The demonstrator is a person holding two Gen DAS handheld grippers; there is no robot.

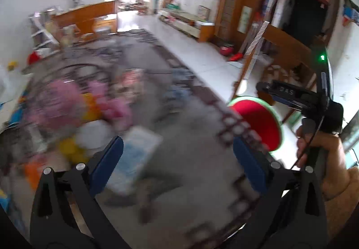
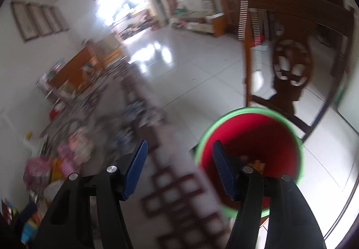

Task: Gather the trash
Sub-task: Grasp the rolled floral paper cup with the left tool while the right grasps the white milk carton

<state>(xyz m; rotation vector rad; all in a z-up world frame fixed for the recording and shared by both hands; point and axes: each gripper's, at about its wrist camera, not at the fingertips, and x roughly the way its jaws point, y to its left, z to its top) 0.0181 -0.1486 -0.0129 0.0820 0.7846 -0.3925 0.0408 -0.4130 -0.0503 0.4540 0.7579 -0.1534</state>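
The left gripper (image 1: pixel 177 159) hangs over a patterned rug (image 1: pixel 190 181) with its jaws spread wide and nothing between them; a pale blue-and-white flat packet (image 1: pixel 134 159) lies on the rug just beside the left finger, too blurred to name further. Left of it sits a heap of litter (image 1: pixel 74 114), pink, yellow, orange and white pieces crowded together, smeared by motion so that single items cannot be told apart. The bin (image 1: pixel 258 121), red inside with a green rim, stands at the rug's right edge on the white tiled floor (image 1: pixel 202 47); the right gripper (image 1: pixel 289 94) shows above it, held in a hand (image 1: pixel 320 148). In the right wrist view the right gripper (image 2: pixel 179 166) has its jaws spread and holds nothing; its right finger overlaps the bin (image 2: pixel 269 136), where some small yellowish scraps (image 2: pixel 255 162) lie at the bottom. A dark wooden chair (image 2: pixel 291 65) stands close behind the bin; a low wooden bench (image 1: pixel 89 15) and shelves stand well beyond the litter.
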